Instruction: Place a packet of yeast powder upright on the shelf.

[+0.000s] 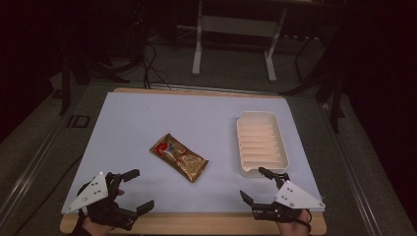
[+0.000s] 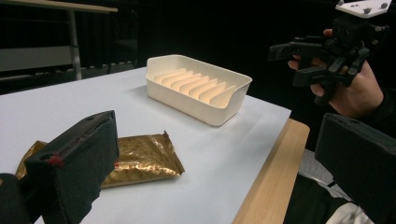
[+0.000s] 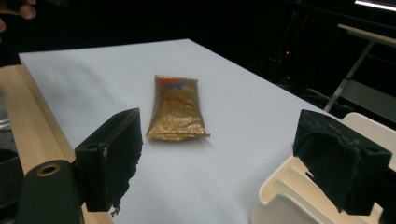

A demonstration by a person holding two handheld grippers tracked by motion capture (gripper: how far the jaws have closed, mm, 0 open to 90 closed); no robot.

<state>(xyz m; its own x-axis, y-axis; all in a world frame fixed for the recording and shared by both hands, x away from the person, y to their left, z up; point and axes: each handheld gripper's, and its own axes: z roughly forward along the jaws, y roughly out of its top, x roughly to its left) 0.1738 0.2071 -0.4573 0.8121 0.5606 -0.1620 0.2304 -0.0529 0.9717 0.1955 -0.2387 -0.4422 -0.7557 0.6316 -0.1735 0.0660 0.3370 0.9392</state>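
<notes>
I have both tongs parked at my edge of the worktop (image 1: 128,118), each held wide open and gripping nothing: the left tongs (image 1: 134,191) sit at the near left corner, the right tongs (image 1: 255,184) at the near right, just beside the short near end of the cream ribbed tray (image 1: 282,142). The gold snack packet (image 1: 178,157) lies flat on the pale sheet between the two, ahead of both and touching neither. From the left tongs it lies forward and to the right; from the right tongs, forward and to the left. Its long axis runs on a diagonal, the red-printed end farther off and toward the left tongs' side, the plain gold end nearer and toward the right tongs' side. In the right gripper view the packet (image 3: 177,106) sits almost centred between my open jaws with its short crimped end facing me, so that hand is lined up along its length. In the left gripper view the packet (image 2: 140,158) shows low and close, partly behind my left jaw, with the tray (image 2: 198,88) beyond it. I judge the left tongs slightly the nearer, though the gap is small; a grasp across the packet's narrow width looks to me the sensible approach from either side.
</notes>
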